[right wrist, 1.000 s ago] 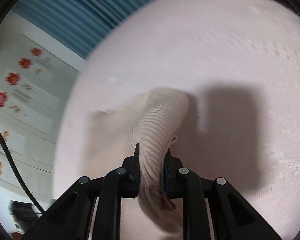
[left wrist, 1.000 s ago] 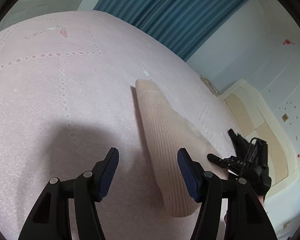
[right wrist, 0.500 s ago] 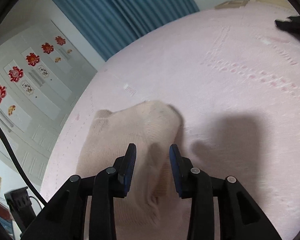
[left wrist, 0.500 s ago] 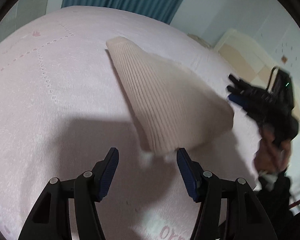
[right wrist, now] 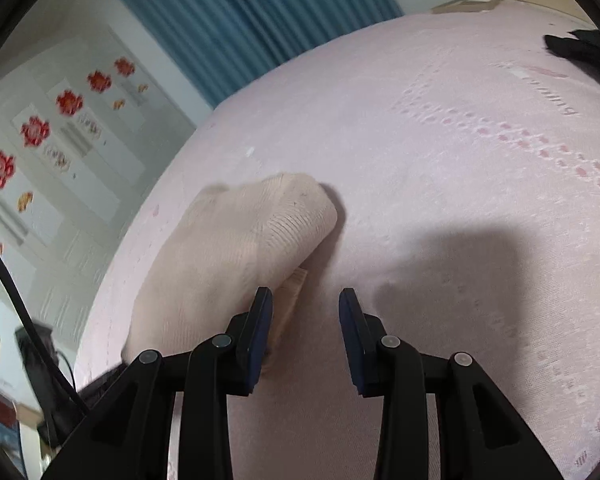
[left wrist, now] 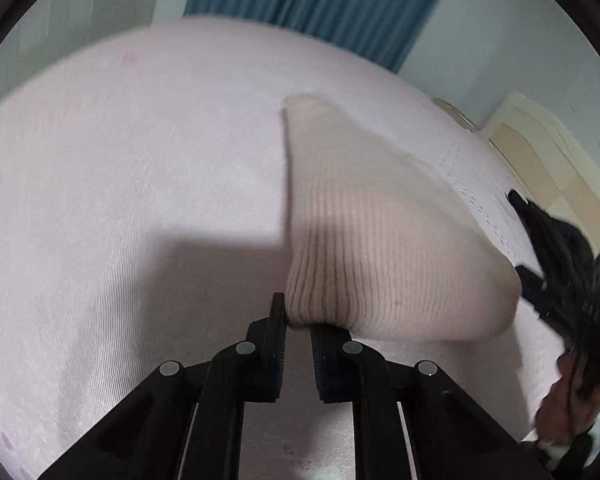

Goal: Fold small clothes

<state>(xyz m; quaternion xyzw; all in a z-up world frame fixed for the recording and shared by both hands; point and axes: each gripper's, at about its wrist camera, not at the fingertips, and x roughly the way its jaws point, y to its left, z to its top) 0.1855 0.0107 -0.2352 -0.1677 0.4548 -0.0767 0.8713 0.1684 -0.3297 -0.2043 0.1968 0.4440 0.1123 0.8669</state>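
Sock (left wrist: pixel 364 240) lies on the pink bed (left wrist: pixel 140 184), its near edge between the closing jaws of our left gripper (left wrist: pixel 298 328); right gripper (right wrist: pixel 305 316) spread, empty; next we judge: fold it over.

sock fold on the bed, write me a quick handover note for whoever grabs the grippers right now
Left gripper: jaws closing on the near ribbed edge of the beige sock.
Right gripper: open, empty, beside the sock.
Sock lies on the pink bedspread, already doubled over, a lower layer showing beneath.
Left: finish or tidy the fold, then let go.
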